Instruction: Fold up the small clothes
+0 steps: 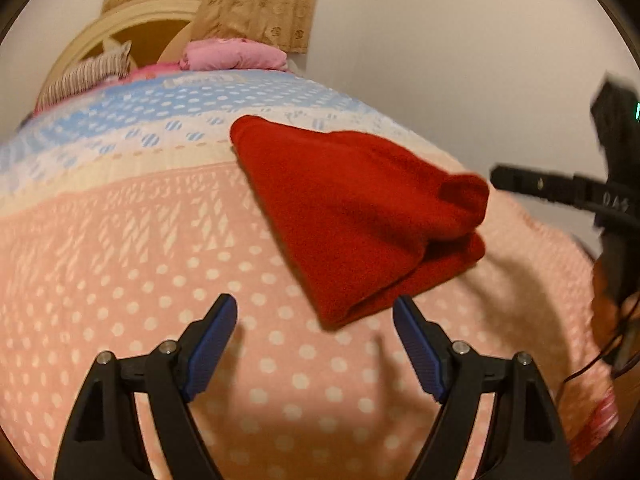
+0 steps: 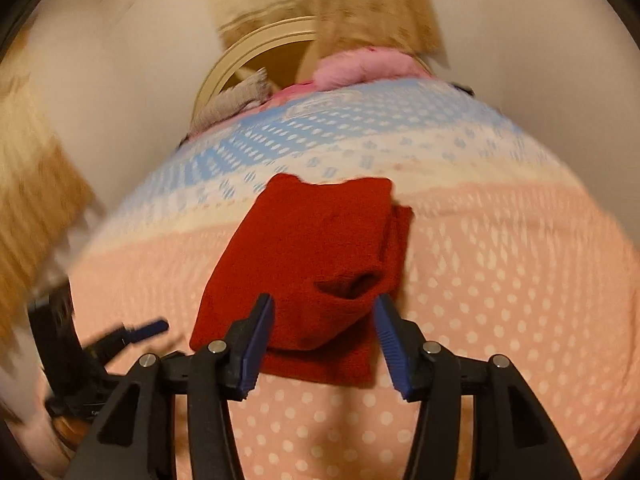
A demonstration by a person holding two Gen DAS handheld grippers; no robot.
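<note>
A folded red garment [image 1: 352, 216] lies on the pink dotted bedspread [image 1: 120, 280]. My left gripper [image 1: 315, 306] stands open just short of the garment's near corner, with nothing between its blue pads. In the right wrist view the same red garment [image 2: 316, 248] fills the middle, with a loose fold bulging at its near end. My right gripper [image 2: 324, 304] hangs open over that near end, its pads to either side of the fold and not pressing on it. The right gripper's finger [image 1: 520, 184] shows at the right edge of the left wrist view. The left gripper's blue tip [image 2: 152, 326] shows at the lower left of the right wrist view.
The bedspread turns cream and then blue [image 1: 160, 120] toward the far end. A pink pillow [image 1: 236, 54] and a striped pillow [image 1: 84, 76] lie against a rounded headboard [image 1: 132, 20]. A patterned curtain [image 1: 256, 4] hangs behind. A pale wall [image 1: 460, 60] runs along the right side of the bed.
</note>
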